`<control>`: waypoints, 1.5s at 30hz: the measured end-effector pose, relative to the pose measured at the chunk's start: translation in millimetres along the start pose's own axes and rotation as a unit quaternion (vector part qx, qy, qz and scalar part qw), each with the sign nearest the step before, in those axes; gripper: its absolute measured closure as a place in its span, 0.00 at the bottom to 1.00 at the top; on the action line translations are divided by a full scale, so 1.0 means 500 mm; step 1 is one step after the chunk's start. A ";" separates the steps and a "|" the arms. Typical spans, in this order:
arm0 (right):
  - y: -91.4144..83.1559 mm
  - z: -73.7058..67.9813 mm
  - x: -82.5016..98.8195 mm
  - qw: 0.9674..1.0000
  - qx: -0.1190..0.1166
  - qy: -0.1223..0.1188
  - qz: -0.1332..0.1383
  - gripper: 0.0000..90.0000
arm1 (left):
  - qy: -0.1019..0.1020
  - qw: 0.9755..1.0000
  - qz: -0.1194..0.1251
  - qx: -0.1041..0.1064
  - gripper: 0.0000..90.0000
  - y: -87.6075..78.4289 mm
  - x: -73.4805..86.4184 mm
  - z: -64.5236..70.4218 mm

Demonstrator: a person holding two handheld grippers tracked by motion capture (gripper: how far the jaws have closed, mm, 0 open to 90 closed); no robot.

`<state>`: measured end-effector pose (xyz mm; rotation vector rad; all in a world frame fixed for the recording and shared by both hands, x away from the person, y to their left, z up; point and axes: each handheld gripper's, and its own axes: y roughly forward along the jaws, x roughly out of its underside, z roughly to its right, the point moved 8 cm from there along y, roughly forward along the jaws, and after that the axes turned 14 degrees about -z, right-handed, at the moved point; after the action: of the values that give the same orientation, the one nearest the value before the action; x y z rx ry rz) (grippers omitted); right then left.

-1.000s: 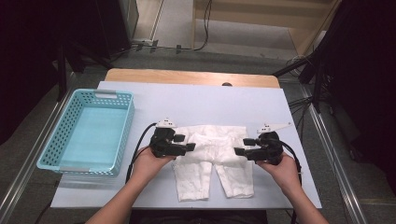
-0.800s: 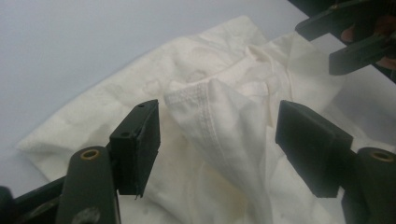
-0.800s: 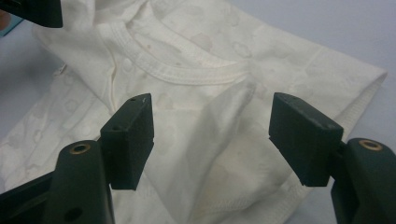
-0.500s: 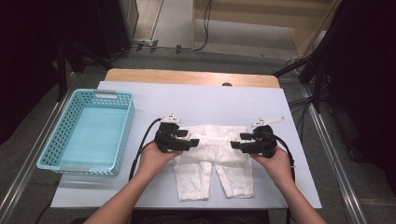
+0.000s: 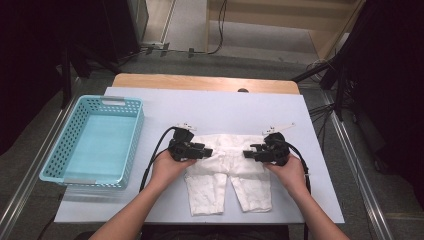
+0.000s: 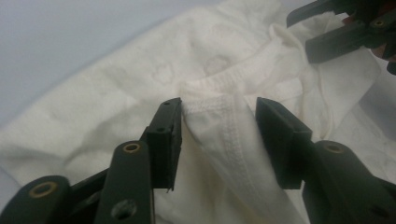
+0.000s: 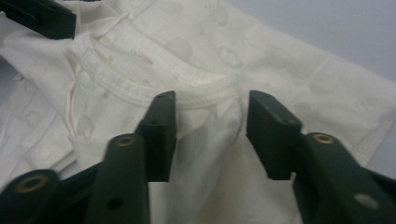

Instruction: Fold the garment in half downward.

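Observation:
A white baby garment [image 5: 227, 172] lies flat on the pale table [image 5: 225, 107], legs toward the near edge. My left gripper [image 5: 209, 151] rests on its upper left part and my right gripper [image 5: 248, 153] on its upper right, tips facing each other. In the left gripper view, a raised fold of the stitched neckline [image 6: 219, 140] stands between my left gripper [image 6: 218, 135] jaws, which have just been closing and still stand apart. In the right gripper view, the collar band [image 7: 210, 100] bunches between my right gripper [image 7: 211, 133] jaws, also just closing, not clamped.
A turquoise plastic basket [image 5: 135, 131] stands on the table's left side. A wooden strip [image 5: 200, 82] runs along the far edge. Cables trail from both grippers toward the near edge. The other hand's jaws show far off [image 6: 341, 28] [image 7: 37, 16].
Both grippers have moved inward over the garment's top and lowered onto it. Their jaws have narrowed around folds of cloth.

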<state>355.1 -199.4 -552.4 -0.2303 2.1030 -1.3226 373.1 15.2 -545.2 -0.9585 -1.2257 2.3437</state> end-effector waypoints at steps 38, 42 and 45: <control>-0.114 -0.085 0.042 0.996 -0.040 -0.070 0.043 0.91 | 0.102 0.993 0.059 0.031 0.93 -0.092 0.042 0.097; -0.112 -0.098 0.054 0.995 -0.041 -0.078 0.036 0.91 | 0.102 0.993 0.056 0.031 0.93 -0.089 0.061 0.106; -0.107 -0.103 0.068 0.996 -0.043 -0.079 0.025 0.91 | 0.105 0.993 0.051 0.031 0.93 -0.087 0.073 0.114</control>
<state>288.4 -202.0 -505.5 -0.3074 2.0200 -1.1482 306.5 26.7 -501.5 -1.2364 -1.0386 2.2732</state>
